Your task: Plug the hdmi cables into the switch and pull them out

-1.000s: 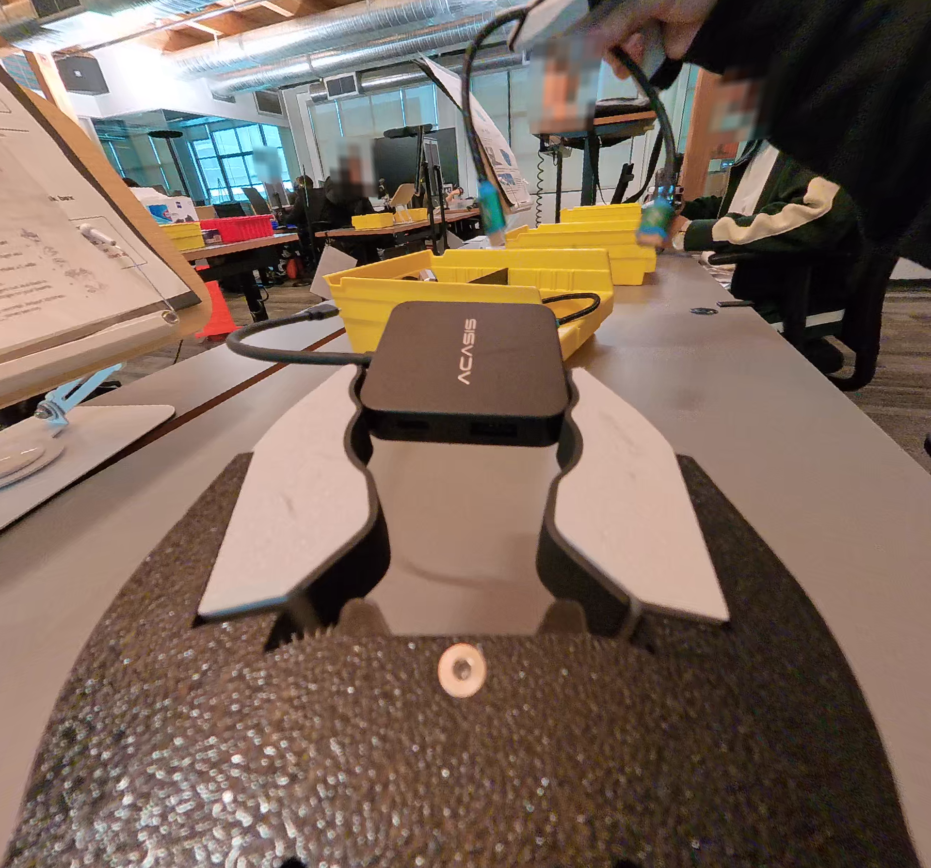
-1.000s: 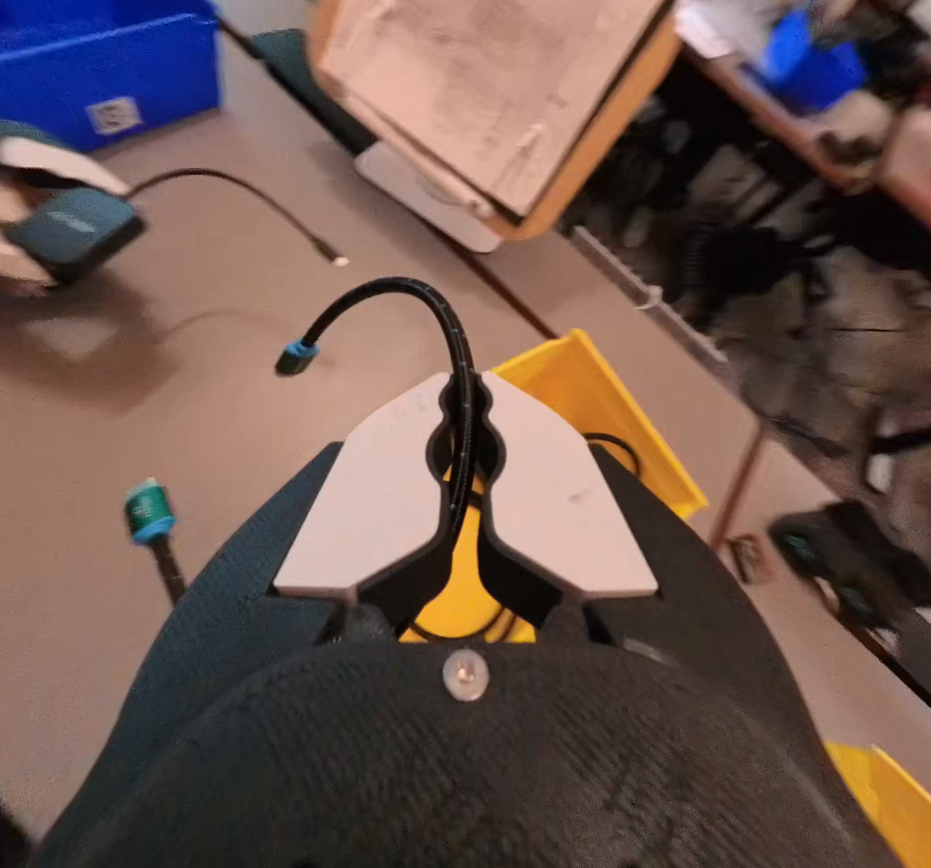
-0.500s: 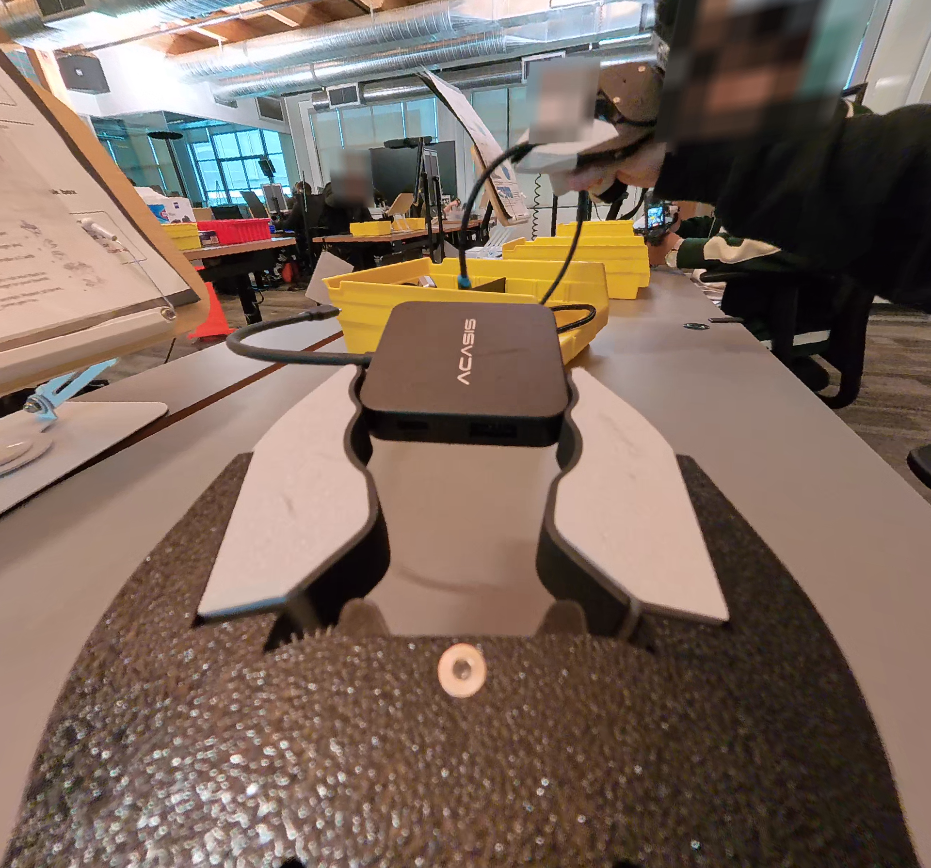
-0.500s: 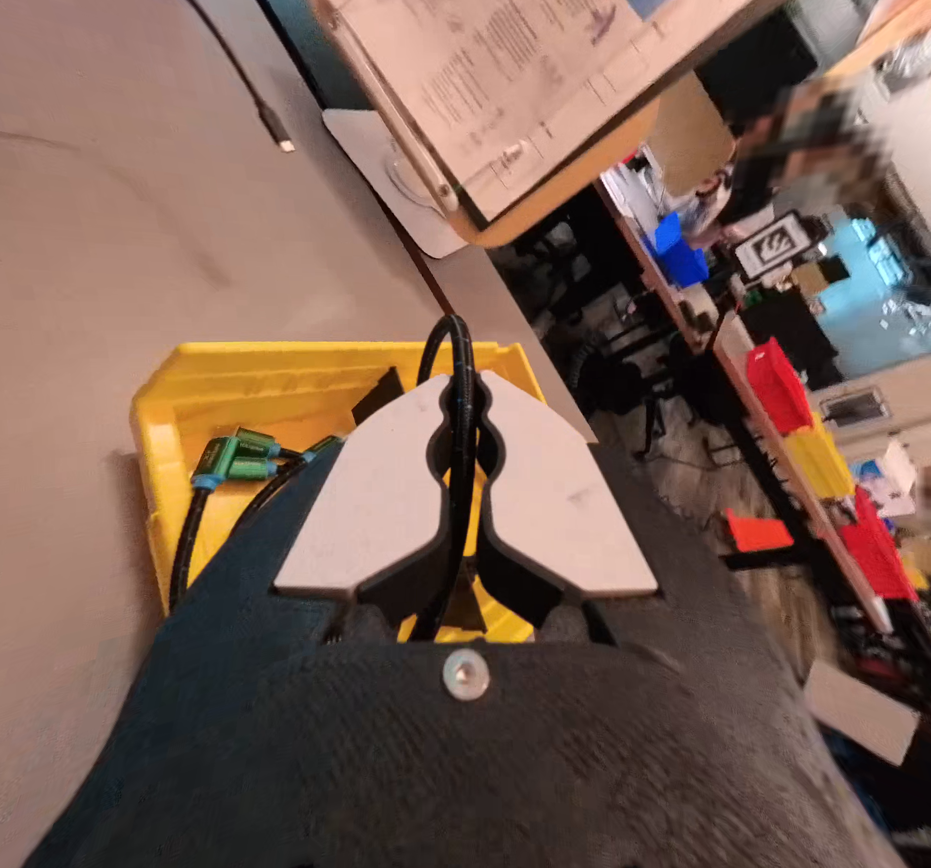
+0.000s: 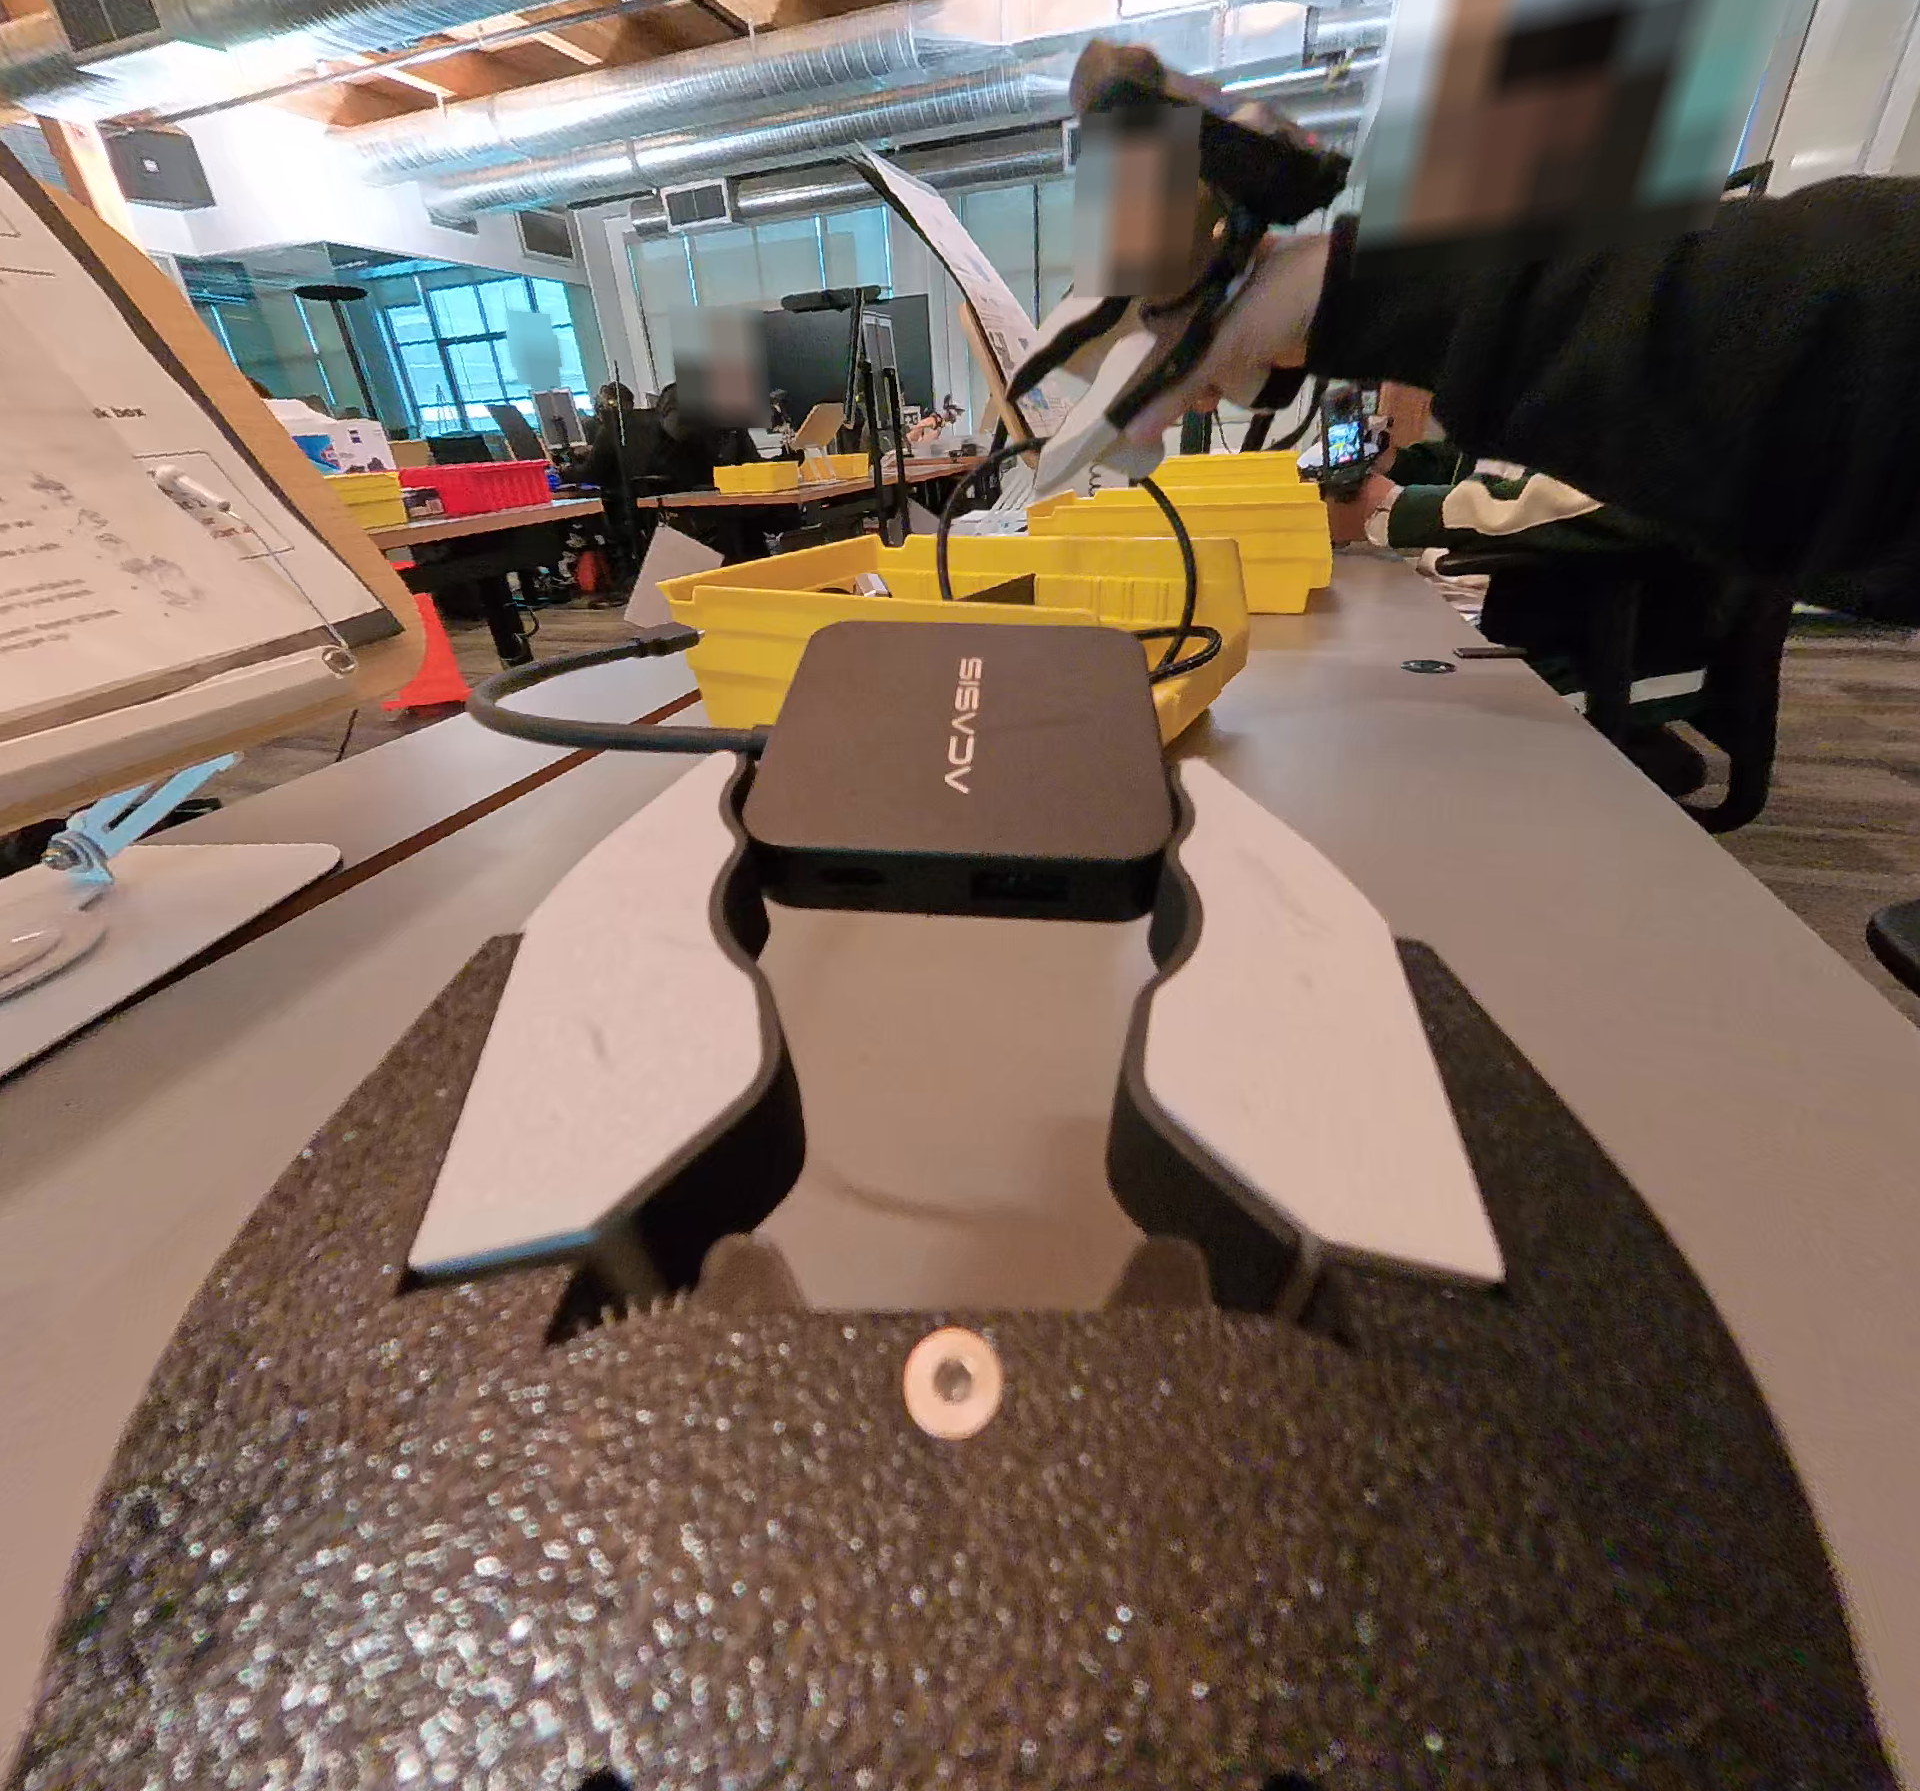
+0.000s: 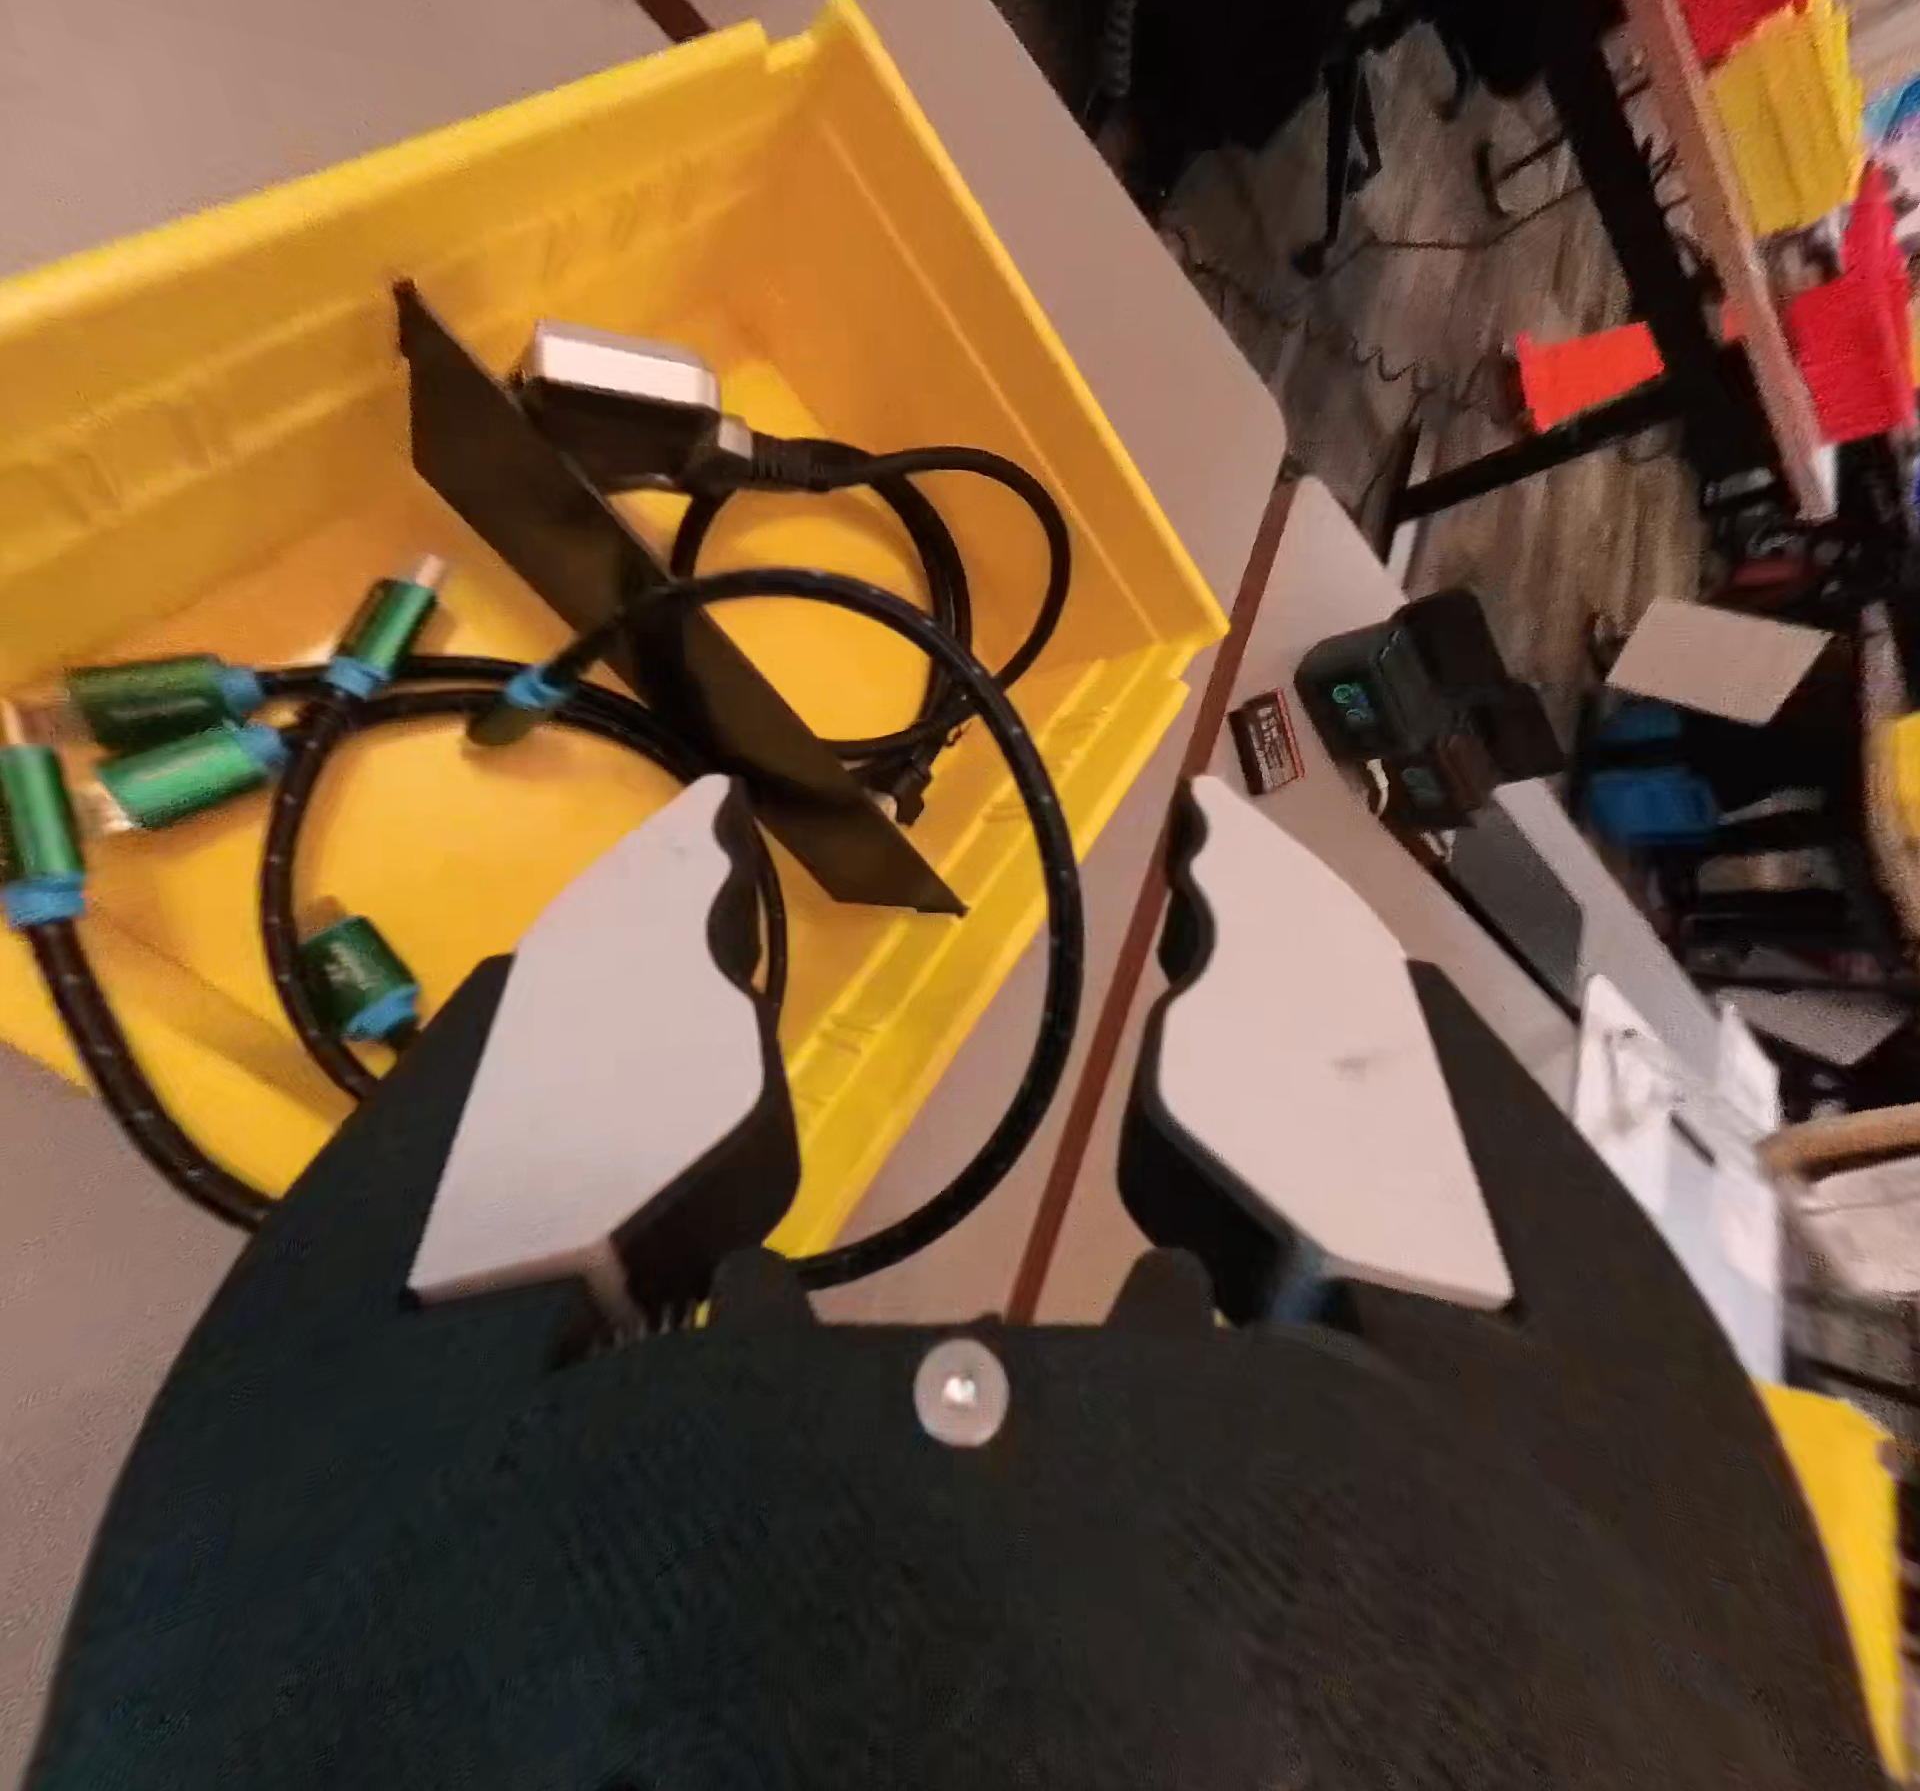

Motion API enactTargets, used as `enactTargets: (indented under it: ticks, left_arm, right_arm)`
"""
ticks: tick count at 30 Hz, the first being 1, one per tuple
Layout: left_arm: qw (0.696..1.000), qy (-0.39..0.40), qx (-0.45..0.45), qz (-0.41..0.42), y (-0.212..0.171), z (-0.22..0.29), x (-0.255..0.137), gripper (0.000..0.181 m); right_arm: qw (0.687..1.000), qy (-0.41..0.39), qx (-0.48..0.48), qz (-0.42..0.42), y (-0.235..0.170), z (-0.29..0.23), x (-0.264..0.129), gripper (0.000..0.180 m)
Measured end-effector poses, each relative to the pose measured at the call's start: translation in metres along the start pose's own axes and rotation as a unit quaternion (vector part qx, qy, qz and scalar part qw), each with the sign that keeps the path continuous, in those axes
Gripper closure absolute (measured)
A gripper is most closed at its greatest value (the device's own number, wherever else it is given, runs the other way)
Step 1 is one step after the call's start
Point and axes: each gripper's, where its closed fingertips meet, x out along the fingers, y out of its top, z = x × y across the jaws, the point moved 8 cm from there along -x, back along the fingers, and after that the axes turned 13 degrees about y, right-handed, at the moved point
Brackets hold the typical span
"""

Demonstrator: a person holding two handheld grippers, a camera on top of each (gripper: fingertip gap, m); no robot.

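My left gripper (image 5: 961,806) is shut on the black switch (image 5: 956,754) and holds it just above the grey table (image 5: 1455,910). The switch's short lead (image 5: 582,702) curls off to the left. My right gripper (image 6: 956,806) is open over the yellow bin (image 6: 935,214). It also shows in the left wrist view (image 5: 1091,432), above the bin (image 5: 748,619). A black braided HDMI cable (image 6: 1049,806) loops loose between its fingers, its blue-collared plug (image 6: 530,692) down in the bin. Several green-plugged cables (image 6: 156,692) lie in the bin's left part.
A black divider (image 6: 623,578) crosses the bin, with a silver adapter (image 6: 623,380) and its black cable behind it. A document stand (image 5: 156,494) is on the left. More yellow bins (image 5: 1247,515) stand behind. A small camera (image 6: 1423,692) sits on the adjoining table.
My right gripper has come down over the yellow bin and opened, letting go of the HDMI cable, which now hangs loose into the bin. My left gripper has held still on the switch.
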Motion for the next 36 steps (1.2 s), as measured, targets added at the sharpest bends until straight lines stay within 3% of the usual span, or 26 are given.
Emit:
enactTargets:
  ticks: [2,4,6,9,12,14,16,17,19,21,22,26,28,31,33,36]
  left_arm:
    - [1.000,0.001,0.010,0.000,0.001,0.001,0.000,0.109]
    - [1.000,0.007,0.025,0.004,0.003,0.003,0.001,0.109]
    - [0.998,0.016,0.053,0.015,0.005,0.007,0.003,0.109]
    - [0.996,0.015,0.078,0.038,0.008,0.017,0.006,0.109]
    - [0.993,0.000,0.106,0.054,0.005,0.030,0.011,0.109]
    - [0.989,0.000,0.143,0.046,0.000,0.036,0.013,0.109]
    - [0.983,0.006,0.179,0.031,-0.003,0.041,0.015,0.109]
    - [0.980,0.010,0.195,0.028,-0.003,0.043,0.015,0.109]
    - [0.978,0.025,0.205,0.033,-0.002,0.043,0.015,0.108]
    - [0.980,0.044,0.191,0.028,-0.001,0.039,0.016,0.108]
    - [0.981,0.058,0.183,0.020,-0.002,0.037,0.016,0.101]
    - [0.987,0.086,0.129,0.028,0.005,0.027,0.012,0.097]
    - [0.990,0.095,0.097,0.042,0.009,0.022,0.009,0.102]
    - [0.991,0.099,0.082,0.043,0.008,0.018,0.008,0.107]
    - [0.992,0.093,0.083,0.033,0.006,0.019,0.009,0.110]
    - [0.993,0.080,0.088,0.016,0.003,0.022,0.012,0.111]
  right_arm:
    - [0.995,0.039,0.080,0.053,0.012,-0.008,-0.016,0.075]
    - [0.964,0.173,0.155,0.128,0.033,-0.038,-0.028,0.076]
    - [0.900,0.358,0.177,0.173,0.056,-0.088,-0.031,0.086]
    - [0.797,0.555,0.197,0.133,0.076,-0.165,-0.019,0.092]
    - [0.710,0.655,0.239,0.098,0.098,-0.222,-0.001,0.104]
    - [0.684,0.674,0.268,0.080,0.114,-0.245,0.011,0.125]
    - [0.674,0.686,0.262,0.080,0.127,-0.260,0.018,0.129]
    - [0.682,0.682,0.250,0.082,0.132,-0.266,0.022,0.129]
    - [0.689,0.687,0.210,0.088,0.137,-0.272,0.027,0.160]
    - [0.684,0.693,0.204,0.097,0.142,-0.268,0.027,0.165]
    - [0.703,0.678,0.195,0.089,0.143,-0.265,0.027,0.165]
    - [0.824,0.552,0.099,0.072,0.142,-0.206,0.022,0.165]
    - [0.902,0.425,0.050,0.056,0.139,-0.151,0.021,0.165]
    - [0.974,0.224,-0.024,-0.016,0.126,-0.060,0.021,0.166]
    - [0.982,0.135,-0.089,-0.098,0.110,-0.010,0.023,0.166]
    - [0.965,0.116,-0.100,-0.210,0.087,0.034,0.037,0.166]
